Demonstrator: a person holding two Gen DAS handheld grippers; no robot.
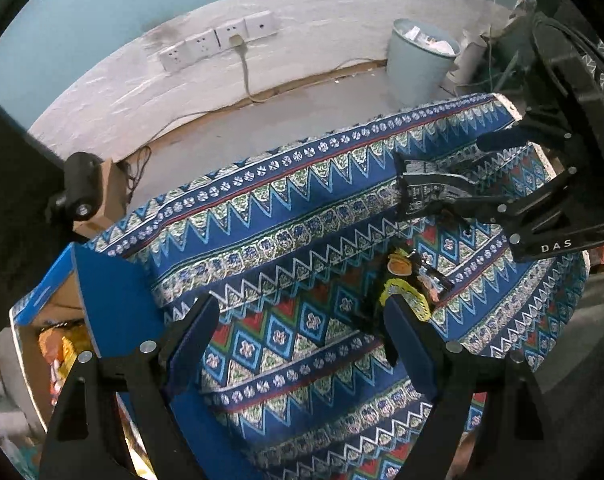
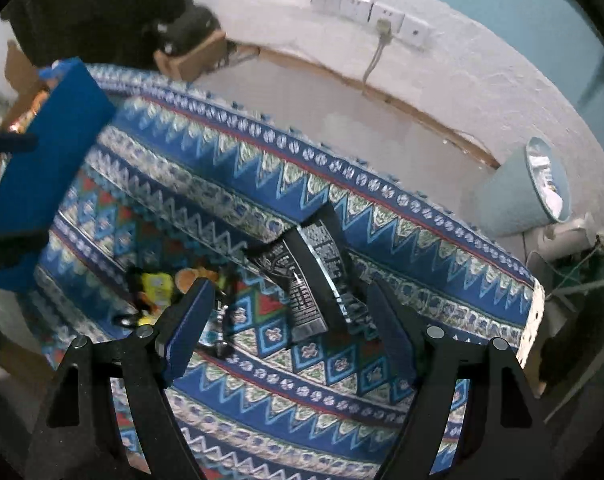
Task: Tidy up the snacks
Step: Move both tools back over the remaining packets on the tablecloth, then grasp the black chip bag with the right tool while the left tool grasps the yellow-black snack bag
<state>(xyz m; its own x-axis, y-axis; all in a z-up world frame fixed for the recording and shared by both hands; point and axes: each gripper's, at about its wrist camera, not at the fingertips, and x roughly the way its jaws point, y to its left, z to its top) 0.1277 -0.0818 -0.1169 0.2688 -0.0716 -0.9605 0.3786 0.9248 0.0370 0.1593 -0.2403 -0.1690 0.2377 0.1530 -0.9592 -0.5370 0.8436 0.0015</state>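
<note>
A table under a blue patterned cloth fills both views. On it lies a black snack packet with white print, just ahead of my right gripper and between its spread fingers, which do not press on it. The left wrist view shows the same black packet at the tips of the right gripper. A yellow and black snack packet lies nearer, beside the right finger of my left gripper, which is open and holds nothing. The yellow packet sits left of the right gripper's left finger.
A blue cardboard box with snack bags inside stands at the table's left end; it is the blue box in the right wrist view. Beyond the table are bare floor, a pale bin, wall sockets and cables.
</note>
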